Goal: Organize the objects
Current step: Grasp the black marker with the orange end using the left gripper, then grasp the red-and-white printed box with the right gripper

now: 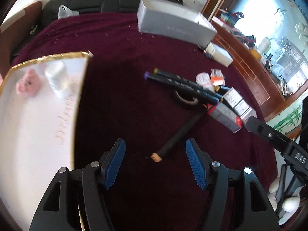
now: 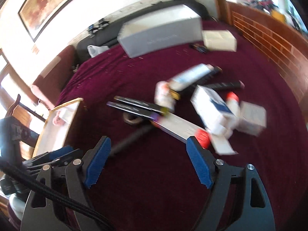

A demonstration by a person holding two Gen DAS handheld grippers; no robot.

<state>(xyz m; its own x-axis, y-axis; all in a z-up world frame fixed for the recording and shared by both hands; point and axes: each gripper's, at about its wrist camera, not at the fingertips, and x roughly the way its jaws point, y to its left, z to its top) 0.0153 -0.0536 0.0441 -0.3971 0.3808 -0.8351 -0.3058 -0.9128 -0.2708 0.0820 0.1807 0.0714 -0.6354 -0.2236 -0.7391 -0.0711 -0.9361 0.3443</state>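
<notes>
You are holding your left gripper and right gripper with jaws apart, gripping nothing. Only a pink item and a white one are lying in the gold-rimmed tray. Most is waiting: markers, medicine boxes and a tape roll are cluttering the maroon cloth, with an orange-capped marker just ahead of your left jaws.

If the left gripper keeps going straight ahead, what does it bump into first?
Probably the black marker with the orange cap, lying on the maroon cloth just ahead of the open left gripper. Depth is hard to judge, so it might pass above it.
</notes>
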